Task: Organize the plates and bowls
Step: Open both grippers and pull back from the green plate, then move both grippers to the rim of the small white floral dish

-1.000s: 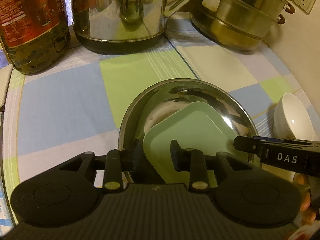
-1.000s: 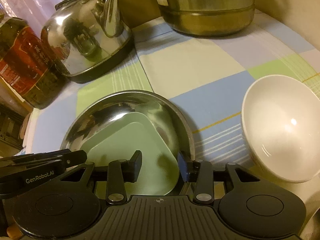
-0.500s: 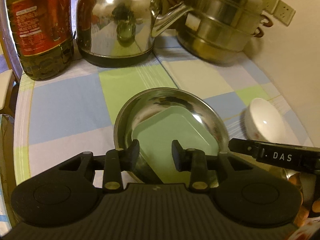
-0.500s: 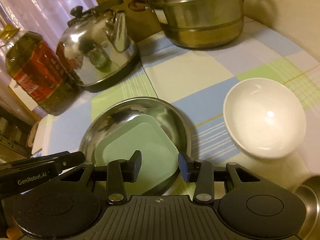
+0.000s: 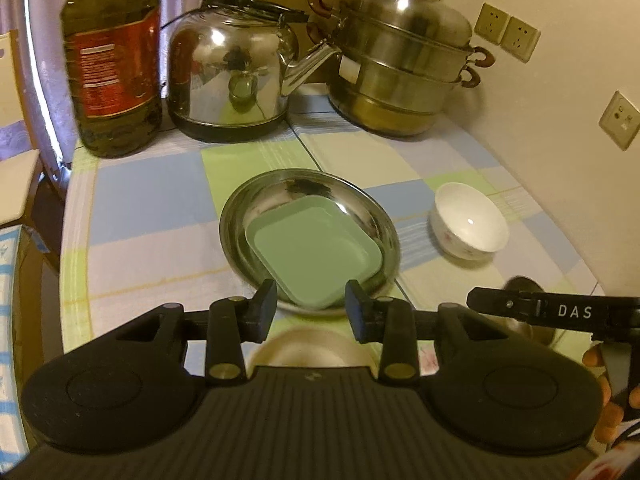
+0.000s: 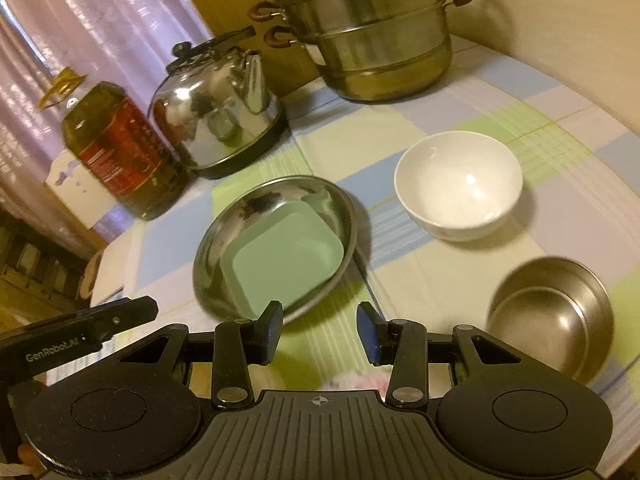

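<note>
A green square plate (image 5: 310, 250) (image 6: 282, 260) lies inside a round steel plate (image 5: 256, 200) (image 6: 224, 232) on the checked tablecloth. A white bowl (image 5: 468, 224) (image 6: 458, 184) stands to its right. A small steel bowl (image 6: 552, 316) stands nearer, at the right. A pale bowl (image 5: 312, 346) shows just under the left gripper. My left gripper (image 5: 311, 306) is open and empty, above and short of the plates. My right gripper (image 6: 320, 322) is open and empty, also held back from them.
At the back stand an oil bottle (image 5: 114, 68) (image 6: 116, 148), a steel kettle (image 5: 232, 76) (image 6: 218, 108) and a stacked steamer pot (image 5: 404, 68) (image 6: 376, 32). The wall with sockets (image 5: 506, 32) is at the right. The table's left edge (image 5: 66, 240) drops off.
Both grippers have pulled back and risen away from the stacked plates. The plates stay in place. More of the table, the white bowl and the steel bowl have come into view.
</note>
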